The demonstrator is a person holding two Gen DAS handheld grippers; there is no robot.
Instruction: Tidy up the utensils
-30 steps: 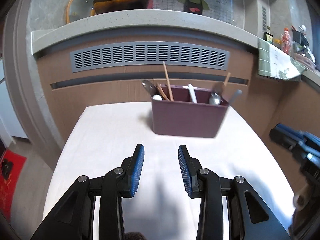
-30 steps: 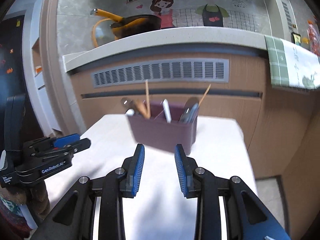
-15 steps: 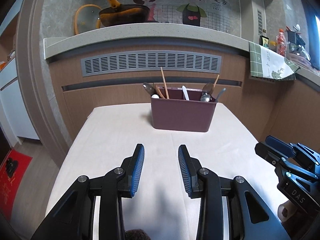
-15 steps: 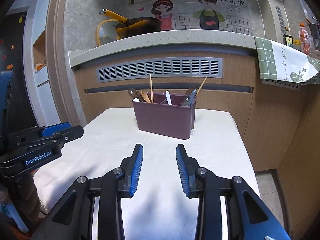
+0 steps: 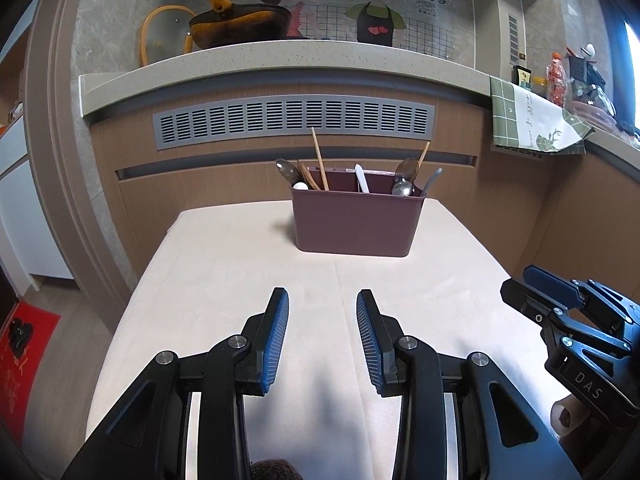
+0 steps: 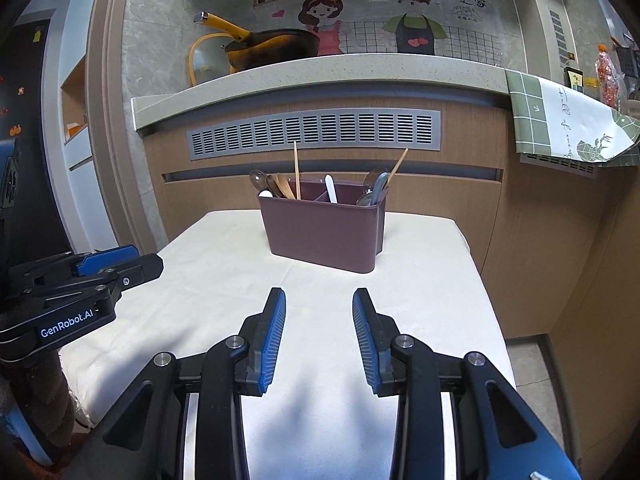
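Observation:
A maroon utensil holder (image 5: 355,224) stands at the far end of the cream-covered table (image 5: 240,264); it also shows in the right wrist view (image 6: 324,230). It holds metal spoons (image 5: 404,178), wooden chopsticks (image 5: 319,164), wooden spoons and a white utensil (image 5: 362,179). My left gripper (image 5: 322,300) is open and empty above the near part of the table. My right gripper (image 6: 319,298) is open and empty, to the right of the left one. Each gripper shows in the other's view: the right one (image 5: 560,300), the left one (image 6: 108,264).
Behind the table is a wooden counter front with a grey vent grille (image 5: 294,120). On the counter top are a dark pan with a yellow handle (image 5: 236,24) and a glass lid. A green cloth (image 5: 532,124) hangs at the right. The table edges drop to the floor on both sides.
Both grippers have pulled back from the holder, which looks smaller and farther. Both stay open and empty. The holder has not moved on the table.

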